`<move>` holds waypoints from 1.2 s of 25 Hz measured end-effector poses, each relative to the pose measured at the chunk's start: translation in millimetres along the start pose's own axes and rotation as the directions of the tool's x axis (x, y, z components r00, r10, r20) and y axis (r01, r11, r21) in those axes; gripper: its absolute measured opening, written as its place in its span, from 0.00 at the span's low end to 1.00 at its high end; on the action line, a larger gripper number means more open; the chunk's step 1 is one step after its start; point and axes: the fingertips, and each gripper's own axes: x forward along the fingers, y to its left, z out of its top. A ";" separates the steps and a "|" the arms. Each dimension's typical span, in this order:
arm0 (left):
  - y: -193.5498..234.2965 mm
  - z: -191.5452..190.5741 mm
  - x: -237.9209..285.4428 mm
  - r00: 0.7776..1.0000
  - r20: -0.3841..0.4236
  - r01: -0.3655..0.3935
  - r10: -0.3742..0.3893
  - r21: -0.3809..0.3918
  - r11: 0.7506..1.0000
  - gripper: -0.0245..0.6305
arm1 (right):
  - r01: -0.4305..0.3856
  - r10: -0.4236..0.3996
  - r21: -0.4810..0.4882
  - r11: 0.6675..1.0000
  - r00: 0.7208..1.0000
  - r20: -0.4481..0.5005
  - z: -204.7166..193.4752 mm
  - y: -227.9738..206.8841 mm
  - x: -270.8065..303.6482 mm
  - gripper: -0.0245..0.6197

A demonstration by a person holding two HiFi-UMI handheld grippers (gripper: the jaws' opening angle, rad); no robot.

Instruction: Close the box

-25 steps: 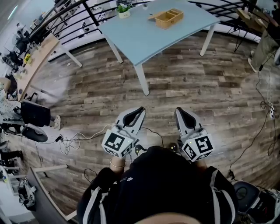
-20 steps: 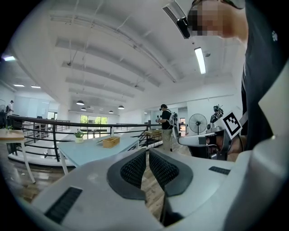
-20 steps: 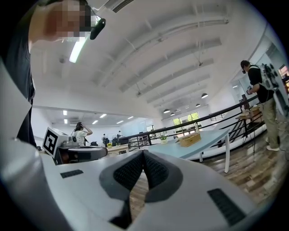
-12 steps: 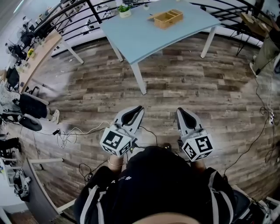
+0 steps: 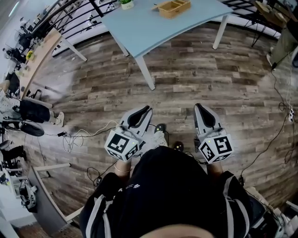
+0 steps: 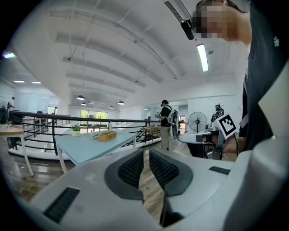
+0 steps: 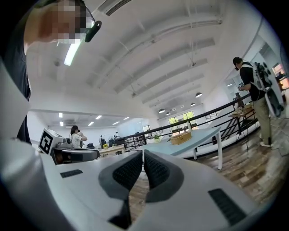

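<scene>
Head view | box (image 5: 174, 7) on table (image 5: 139, 32) drifting toward top edge since a second ago | left gripper (image 5: 142, 110), right gripper (image 5: 200, 108) riding pressed together, empty | closing is waiting on approach

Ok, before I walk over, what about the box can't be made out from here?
- Lid position: the box is far and small in the head view, close to its top edge.
- Contents: in both gripper views it is tiny on the table; its walls hide the inside.
- Table's far end: cut off by the head view's top edge.
</scene>
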 end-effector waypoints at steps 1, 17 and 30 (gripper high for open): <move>0.1 -1.9 2.0 1.000 -0.002 0.007 -0.007 -0.005 1.000 0.08 | 0.003 -0.003 -0.001 1.000 1.000 0.000 -0.5 -0.2 -0.3 0.06; 34.9 27.8 104.6 0.987 0.060 0.149 -0.149 0.010 0.989 0.09 | 0.090 -0.090 -0.033 0.995 0.996 0.008 27.1 -53.2 45.5 0.10; 124.5 41.7 181.9 0.975 0.046 0.220 -0.219 -0.012 0.975 0.11 | 0.155 -0.155 -0.038 0.987 0.988 0.003 53.3 -92.3 145.2 0.11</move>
